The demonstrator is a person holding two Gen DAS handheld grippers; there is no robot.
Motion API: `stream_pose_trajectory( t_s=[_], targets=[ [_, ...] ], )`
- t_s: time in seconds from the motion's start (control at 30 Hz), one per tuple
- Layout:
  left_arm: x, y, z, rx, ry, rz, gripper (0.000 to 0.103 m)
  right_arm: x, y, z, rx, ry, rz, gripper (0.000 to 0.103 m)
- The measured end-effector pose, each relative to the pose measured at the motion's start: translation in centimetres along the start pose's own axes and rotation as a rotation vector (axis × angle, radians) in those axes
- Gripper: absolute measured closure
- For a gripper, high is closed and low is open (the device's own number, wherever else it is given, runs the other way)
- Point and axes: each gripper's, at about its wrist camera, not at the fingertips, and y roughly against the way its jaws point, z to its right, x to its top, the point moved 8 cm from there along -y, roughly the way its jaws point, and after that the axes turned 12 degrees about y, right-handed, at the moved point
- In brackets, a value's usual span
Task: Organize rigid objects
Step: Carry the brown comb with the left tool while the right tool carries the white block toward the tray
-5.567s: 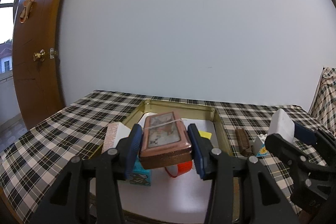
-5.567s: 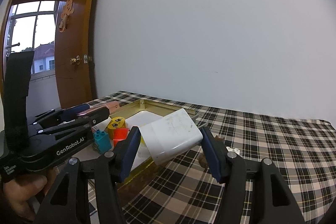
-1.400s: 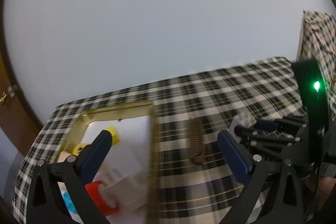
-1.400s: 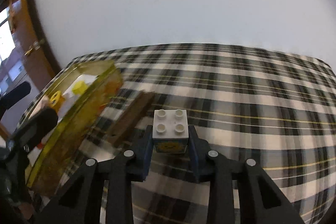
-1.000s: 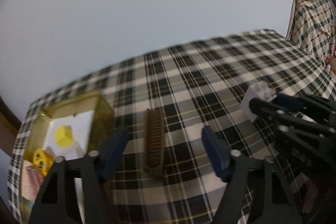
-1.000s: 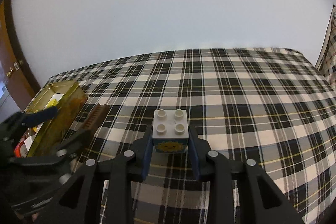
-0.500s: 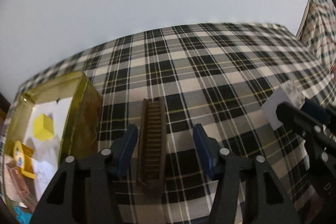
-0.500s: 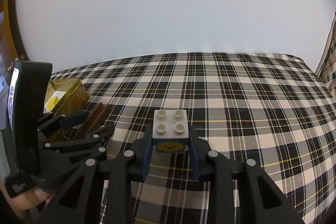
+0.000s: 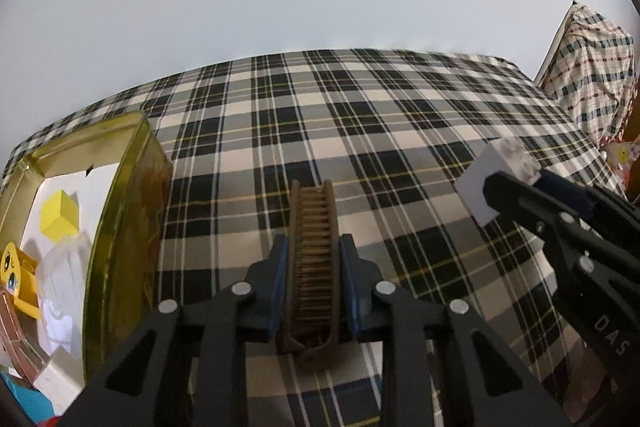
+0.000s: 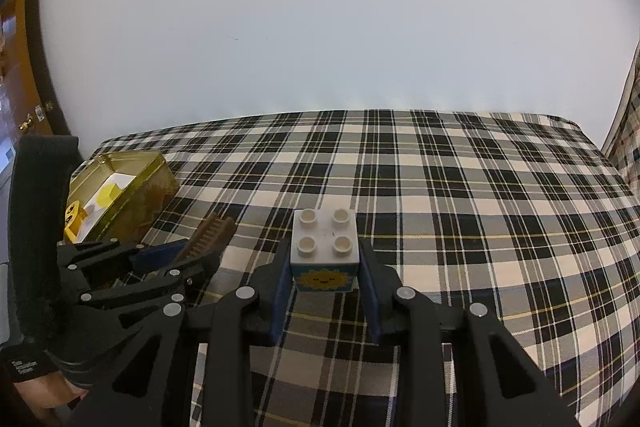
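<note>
Beside the half-cropped gold tin (image 9: 132,211), left gripper (image 9: 313,281) clamping comb (image 9: 314,259), right gripper (image 10: 325,273) clamping brick (image 10: 324,247).

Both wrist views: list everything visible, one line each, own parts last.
comb: 1, brown, between the left gripper's fingers
brick: 1, white with sun print, in the right gripper
tin: 1, gold, left on the table
cube: 1, yellow, inside the tin
face brick: 1, yellow, inside the tin
tablecloth: 1, black-and-white plaid, over the table
left gripper: black, blue pads, shut on the comb
right gripper: black, blue pads, shut on the brick
</note>
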Motion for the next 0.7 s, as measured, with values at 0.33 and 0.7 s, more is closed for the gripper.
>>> stream_pose_trajectory(
  t_s=[0.33,0.7],
  targets=[
    [-0.5,3.0,0.1,0.011,-0.036,0.114,0.079,0.2,1.5,0.0,0.0,0.0,0.044,0.069],
    [-0.8,4.9,-0.6,0.007,-0.012,0.175,0.079,0.2,3.1,-0.6,0.002,0.02,0.088,0.069]
  ],
)
